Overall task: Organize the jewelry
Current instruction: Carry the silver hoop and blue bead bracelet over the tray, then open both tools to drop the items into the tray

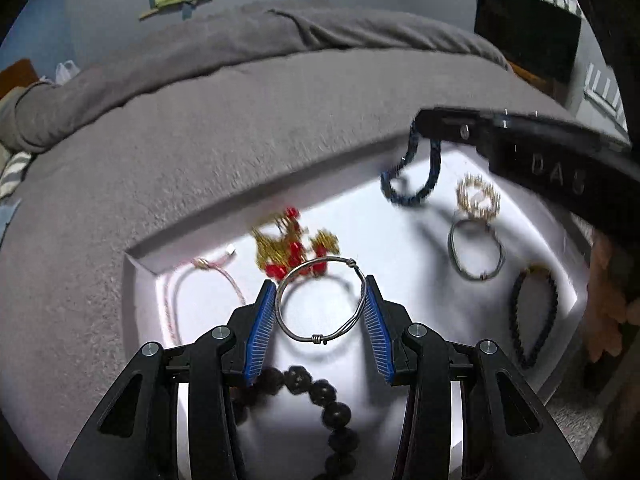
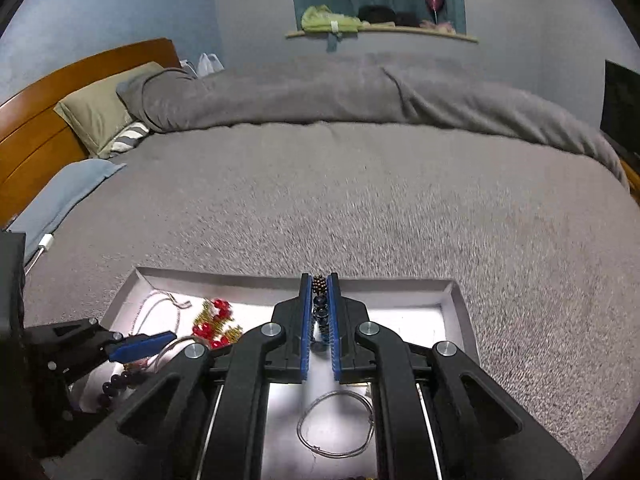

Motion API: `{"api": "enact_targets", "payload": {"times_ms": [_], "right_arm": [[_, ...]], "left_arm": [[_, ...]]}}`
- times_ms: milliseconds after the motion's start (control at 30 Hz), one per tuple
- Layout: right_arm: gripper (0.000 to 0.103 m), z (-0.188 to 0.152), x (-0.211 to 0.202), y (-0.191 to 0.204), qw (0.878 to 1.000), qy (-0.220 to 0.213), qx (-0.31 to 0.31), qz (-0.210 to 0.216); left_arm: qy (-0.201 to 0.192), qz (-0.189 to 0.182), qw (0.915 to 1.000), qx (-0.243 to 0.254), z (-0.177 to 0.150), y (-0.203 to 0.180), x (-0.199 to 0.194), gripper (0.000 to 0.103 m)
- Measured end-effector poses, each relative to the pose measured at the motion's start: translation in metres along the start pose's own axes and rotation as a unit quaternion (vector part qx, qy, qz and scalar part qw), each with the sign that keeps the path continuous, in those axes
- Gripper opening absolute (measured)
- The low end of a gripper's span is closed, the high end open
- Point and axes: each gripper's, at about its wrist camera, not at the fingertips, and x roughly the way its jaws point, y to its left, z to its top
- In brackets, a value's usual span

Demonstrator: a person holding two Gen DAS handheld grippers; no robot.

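Note:
A white tray point(image 1: 360, 220) lies on the grey bed and holds several pieces of jewelry. My left gripper point(image 1: 321, 300) is shut on a silver wire bangle point(image 1: 316, 338), held above the tray between the blue pads. My right gripper point(image 2: 320, 284) is shut on a dark blue beaded bracelet point(image 2: 320, 304); in the left wrist view that bracelet point(image 1: 416, 188) hangs from the right gripper over the tray's far side. A red and gold piece point(image 1: 294, 248), a pink cord bracelet point(image 1: 236, 284), a gold ring-like piece point(image 1: 478, 198), a second silver bangle point(image 1: 476, 250), a black braided bracelet point(image 1: 534, 316) and a dark bead bracelet point(image 1: 320, 396) lie in the tray.
The grey blanket point(image 2: 360, 200) covers the bed around the tray point(image 2: 452, 292). Pillows point(image 2: 96, 116) and a wooden headboard point(image 2: 48, 120) are at the far left. A dark screen point(image 1: 528, 28) stands at the far right.

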Motion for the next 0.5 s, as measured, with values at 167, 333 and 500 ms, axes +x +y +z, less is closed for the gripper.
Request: {"api": "enact_targets", "payload": {"times_ms": [167,333,500], "right_arm": [[0.008,-0.0026,0.0034,-0.0028,1.000,0.009,0.003,-0.004],[0.008,-0.0041,0.0042,-0.0051,1.000,0.010,0.009,-0.007],[0.008,-0.0048,0.0030,-0.0090,1.000,0.008,0.020,-0.005]], "left_arm": [[0.005,0.008,0.9999,0.008,-0.0012,-0.0031,0.0032,0.046],[0.010,0.001,0.9999,-0.002,-0.0032,0.0000,0.0054,0.046],[0.010,-0.002,0.9999,-0.008,-0.0027,0.0014,0.0061,0.046]]}}
